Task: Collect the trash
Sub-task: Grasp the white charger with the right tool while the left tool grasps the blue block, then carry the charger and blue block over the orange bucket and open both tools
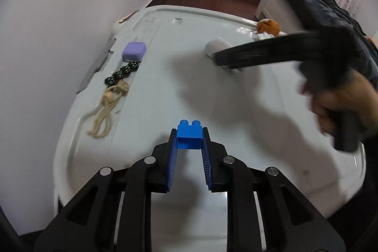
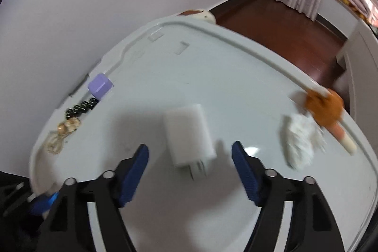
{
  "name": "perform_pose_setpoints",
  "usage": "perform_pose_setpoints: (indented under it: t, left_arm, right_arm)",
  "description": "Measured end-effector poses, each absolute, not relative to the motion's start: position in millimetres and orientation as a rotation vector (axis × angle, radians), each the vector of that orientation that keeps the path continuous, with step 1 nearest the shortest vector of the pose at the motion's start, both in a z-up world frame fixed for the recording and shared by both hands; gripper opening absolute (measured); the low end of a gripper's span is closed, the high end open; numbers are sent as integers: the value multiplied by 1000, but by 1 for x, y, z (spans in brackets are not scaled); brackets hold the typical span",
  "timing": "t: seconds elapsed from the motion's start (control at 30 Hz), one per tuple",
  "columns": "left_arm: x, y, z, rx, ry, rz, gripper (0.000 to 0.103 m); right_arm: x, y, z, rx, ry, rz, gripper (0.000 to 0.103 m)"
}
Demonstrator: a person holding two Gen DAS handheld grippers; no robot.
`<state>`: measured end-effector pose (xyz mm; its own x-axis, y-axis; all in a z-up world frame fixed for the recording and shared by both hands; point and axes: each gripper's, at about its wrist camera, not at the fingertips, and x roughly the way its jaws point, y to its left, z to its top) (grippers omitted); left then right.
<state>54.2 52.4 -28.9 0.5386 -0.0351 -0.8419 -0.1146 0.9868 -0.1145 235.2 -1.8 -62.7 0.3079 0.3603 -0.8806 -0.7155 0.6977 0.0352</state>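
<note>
My left gripper (image 1: 189, 134) is shut on a blue toy brick (image 1: 189, 135) and holds it above the white table (image 1: 165, 91). My right gripper (image 2: 190, 150) is open, its jaws on either side of a white plug adapter (image 2: 189, 134) that lies on the table (image 2: 212, 67). In the left wrist view the right gripper (image 1: 218, 60) shows as a blurred black arm over the white adapter (image 1: 216, 46). A crumpled white tissue (image 2: 298, 136) lies to the right of the adapter.
A purple case (image 1: 134, 51) (image 2: 100, 84), a black bead string with beige cord (image 1: 113, 89) (image 2: 70, 117) lie along the left rim. An orange plush toy (image 2: 324, 105) (image 1: 268, 26) sits at the right rim. Wall left, wooden floor beyond.
</note>
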Motion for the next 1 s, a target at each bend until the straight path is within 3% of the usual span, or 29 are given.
perform_pose_setpoints:
  t: [0.07,0.1,0.3,0.67,1.0]
  left_arm:
    - [45,51,-24,-158,1001,29,19]
    - [39,50,-20,-153,1000,21,19]
    - [8,39,-13,-135,998,-23,19]
    - [-73,3,-23,-63,1048,-108,19]
    - [-103,-17,-20,-4,1057,-165,20]
  right_arm:
    - [239,5,-77,-412,1067,699,58]
    - [238,3,-76,-378,1054,688,42]
    - [203,-35,-62,-242,1044,604,41]
    - [6,-171,-28,9,1036,524,41]
    - [-78,-197,-24,-13,1035,519,41]
